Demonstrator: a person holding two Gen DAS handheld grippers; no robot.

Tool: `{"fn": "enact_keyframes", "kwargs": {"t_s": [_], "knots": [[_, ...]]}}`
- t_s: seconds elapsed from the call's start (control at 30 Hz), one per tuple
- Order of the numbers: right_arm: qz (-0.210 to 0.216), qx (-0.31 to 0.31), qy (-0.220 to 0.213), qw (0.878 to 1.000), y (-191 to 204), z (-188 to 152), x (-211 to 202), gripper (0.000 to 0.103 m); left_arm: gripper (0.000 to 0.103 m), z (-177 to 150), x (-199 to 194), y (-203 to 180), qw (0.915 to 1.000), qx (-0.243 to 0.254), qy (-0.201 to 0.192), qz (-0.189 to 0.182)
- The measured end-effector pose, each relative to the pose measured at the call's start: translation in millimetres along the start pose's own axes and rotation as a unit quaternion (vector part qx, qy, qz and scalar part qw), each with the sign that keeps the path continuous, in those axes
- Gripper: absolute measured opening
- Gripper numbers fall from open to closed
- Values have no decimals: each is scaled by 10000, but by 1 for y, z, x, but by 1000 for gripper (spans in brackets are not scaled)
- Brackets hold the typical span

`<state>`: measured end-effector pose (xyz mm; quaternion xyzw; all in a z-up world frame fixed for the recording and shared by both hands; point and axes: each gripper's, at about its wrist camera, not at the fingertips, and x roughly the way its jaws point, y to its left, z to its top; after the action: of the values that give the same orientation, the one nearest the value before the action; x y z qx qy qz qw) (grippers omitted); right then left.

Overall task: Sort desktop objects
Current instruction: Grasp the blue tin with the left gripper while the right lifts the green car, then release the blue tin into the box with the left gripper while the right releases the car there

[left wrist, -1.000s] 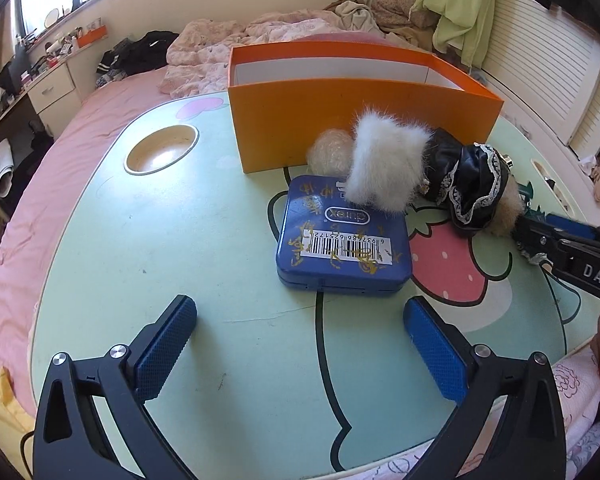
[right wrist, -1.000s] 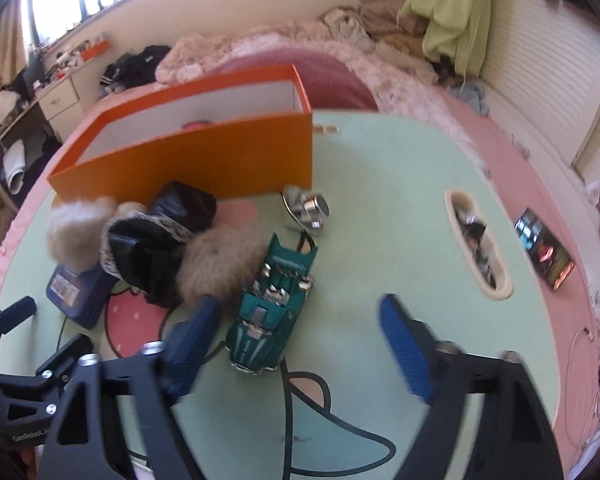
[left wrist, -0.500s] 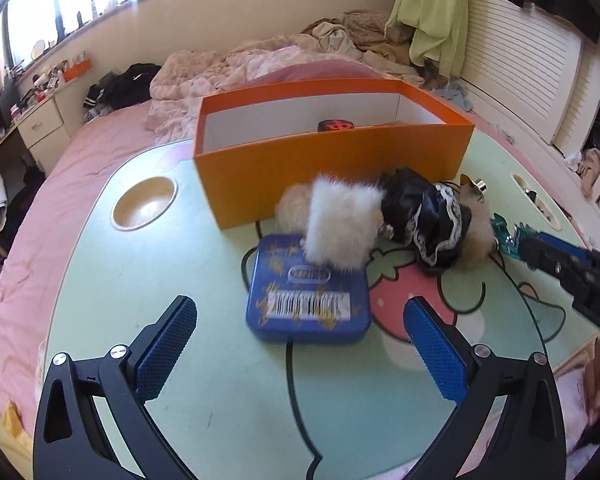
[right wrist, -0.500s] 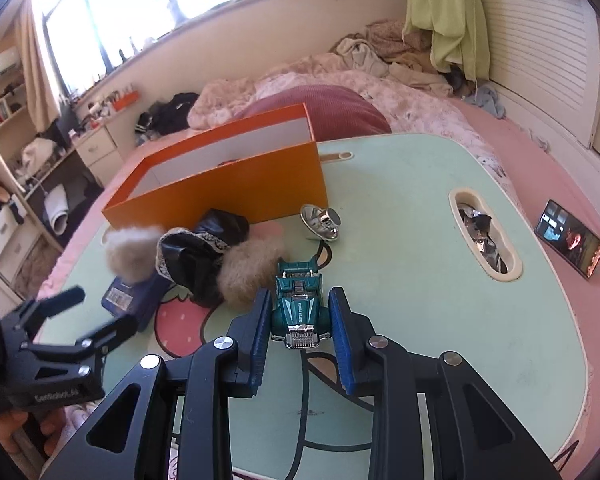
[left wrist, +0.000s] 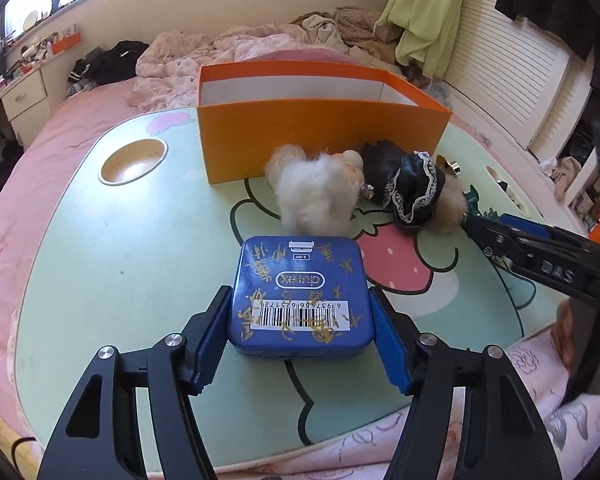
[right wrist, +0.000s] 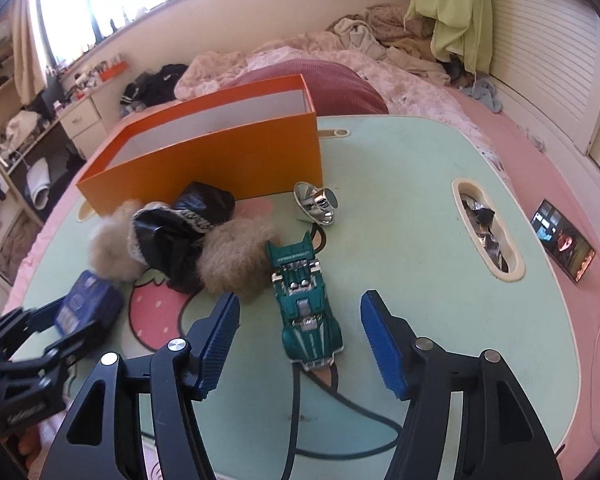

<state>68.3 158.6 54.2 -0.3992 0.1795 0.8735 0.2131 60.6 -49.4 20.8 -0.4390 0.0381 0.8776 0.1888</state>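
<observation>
A blue tin (left wrist: 300, 292) with a barcode lies on the green cartoon table (left wrist: 120, 260). My left gripper (left wrist: 300, 308) is closing on it, and both blue pads lie against its sides. In the right wrist view the teal toy car (right wrist: 306, 300) rests on the table between the fingers of my right gripper (right wrist: 300, 304). That gripper's jaws are opening and the pads stand clear of the car. A furry doll in a black dress (left wrist: 412, 188) lies before the open orange box (left wrist: 320, 144). The left gripper (right wrist: 40, 332) shows at the lower left, with the tin (right wrist: 84, 304) in it.
A shiny silver piece (right wrist: 316, 202) sits by the box corner. The table has a round cup hole (left wrist: 134, 160) and a slot (right wrist: 488, 232) holding foil scraps. A lit phone (right wrist: 562, 246) lies on the pink bedding to the right. Rumpled bedclothes lie behind.
My left gripper went from wide open to closed around the blue tin. My right gripper, shut on the car half a second ago, has opened, and the car lies free on the table.
</observation>
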Motion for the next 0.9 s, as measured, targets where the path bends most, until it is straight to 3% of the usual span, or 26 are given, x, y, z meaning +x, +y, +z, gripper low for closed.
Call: {"fn": "enact_keyframes", "kwargs": {"t_s": [0.07, 0.1, 0.13, 0.27, 0.37, 0.53, 0.77, 0.9], "knots": [[-138, -43, 145, 9998, 1, 1, 8, 62, 66, 1, -1, 0, 10000, -26, -72, -3], [-224, -91, 107, 9997, 3, 1, 7, 51, 66, 0, -1, 0, 10000, -25, -76, -11], [-205, -141, 80, 9997, 4, -1, 5, 27, 66, -1, -2, -1, 10000, -10, -82, -10], [208, 37, -26, 9998, -3, -8, -3, 26, 66, -3, -8, -6, 9998, 39, -201, 21], [641, 307, -425, 9966, -16, -8, -21, 26, 66, 1, -22, -2, 9990, -16, -436, -1], [975, 346, -915, 9904, -13, 5, -41, 26, 66, 28, -38, 7, 9963, -292, -738, -332], [1197, 368, -1240, 9843, 6, 74, -38, 26, 66, 103, -19, 1, 9948, -261, -852, -483], [1168, 346, -1080, 9867, 21, 119, -11, 26, 66, 132, 8, 3, 9946, -416, -845, -440]]}}
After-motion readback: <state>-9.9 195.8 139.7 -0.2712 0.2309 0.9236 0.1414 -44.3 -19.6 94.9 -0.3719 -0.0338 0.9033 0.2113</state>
